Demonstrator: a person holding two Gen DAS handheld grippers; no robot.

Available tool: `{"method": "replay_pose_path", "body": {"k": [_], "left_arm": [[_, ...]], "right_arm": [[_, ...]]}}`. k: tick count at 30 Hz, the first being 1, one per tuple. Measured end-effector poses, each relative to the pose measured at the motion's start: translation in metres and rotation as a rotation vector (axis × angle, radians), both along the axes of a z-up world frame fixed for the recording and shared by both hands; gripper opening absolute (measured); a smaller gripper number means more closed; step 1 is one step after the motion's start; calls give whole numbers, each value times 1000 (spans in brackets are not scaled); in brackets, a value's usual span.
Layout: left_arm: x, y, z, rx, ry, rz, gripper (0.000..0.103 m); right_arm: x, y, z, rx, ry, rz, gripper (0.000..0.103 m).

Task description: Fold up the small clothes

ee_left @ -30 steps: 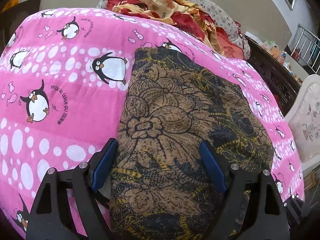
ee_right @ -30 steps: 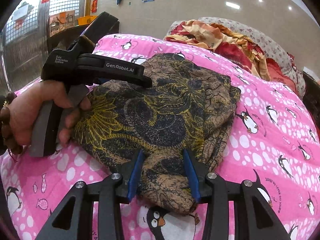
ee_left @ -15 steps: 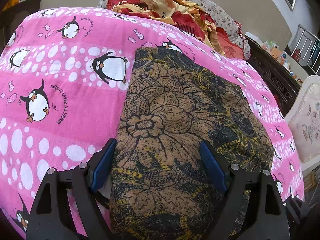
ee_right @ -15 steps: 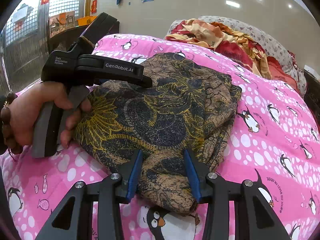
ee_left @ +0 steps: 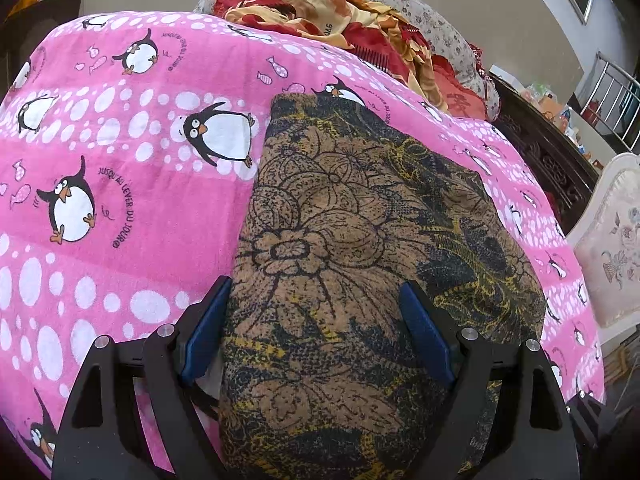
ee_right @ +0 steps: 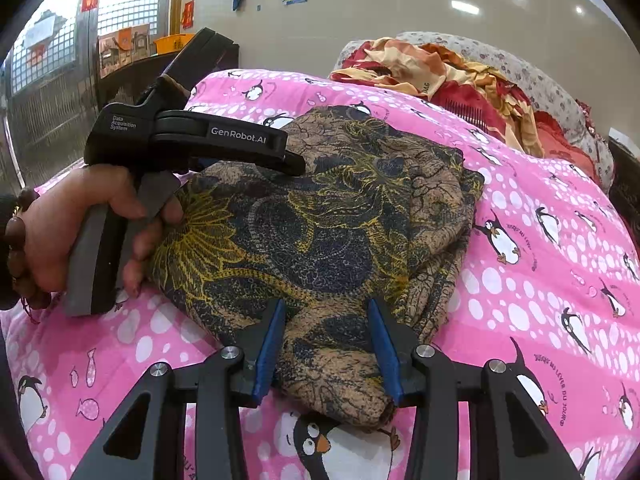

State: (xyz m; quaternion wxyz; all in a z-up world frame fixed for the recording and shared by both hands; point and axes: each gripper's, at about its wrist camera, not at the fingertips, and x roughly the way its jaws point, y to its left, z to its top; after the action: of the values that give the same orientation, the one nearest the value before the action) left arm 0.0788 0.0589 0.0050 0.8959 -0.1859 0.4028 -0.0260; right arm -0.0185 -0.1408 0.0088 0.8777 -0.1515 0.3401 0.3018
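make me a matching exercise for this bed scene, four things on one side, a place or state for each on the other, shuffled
Things:
1. brown floral garment
2. pink penguin sheet
3. red and yellow cloth heap
4. left gripper

Places or states:
A. piled at the far end of the bed
B. spread over the bed under everything else
C. folded, lying on the sheet between both grippers
D. jaws wide, one pad at the garment's edge, the other on top of it

Pairs: 1-C, 2-B, 3-A, 4-D
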Motion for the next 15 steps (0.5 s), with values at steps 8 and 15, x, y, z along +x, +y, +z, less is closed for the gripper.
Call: {"method": "replay_pose_path", "body": {"k": [8,15], "left_arm": [[0,0,0,-1,1,1,84],[-12,3,25,55,164,-35,84]], "right_arm": [[0,-1,0,5,4,1,42],[14,-14,20,94,161,1,45]]}}
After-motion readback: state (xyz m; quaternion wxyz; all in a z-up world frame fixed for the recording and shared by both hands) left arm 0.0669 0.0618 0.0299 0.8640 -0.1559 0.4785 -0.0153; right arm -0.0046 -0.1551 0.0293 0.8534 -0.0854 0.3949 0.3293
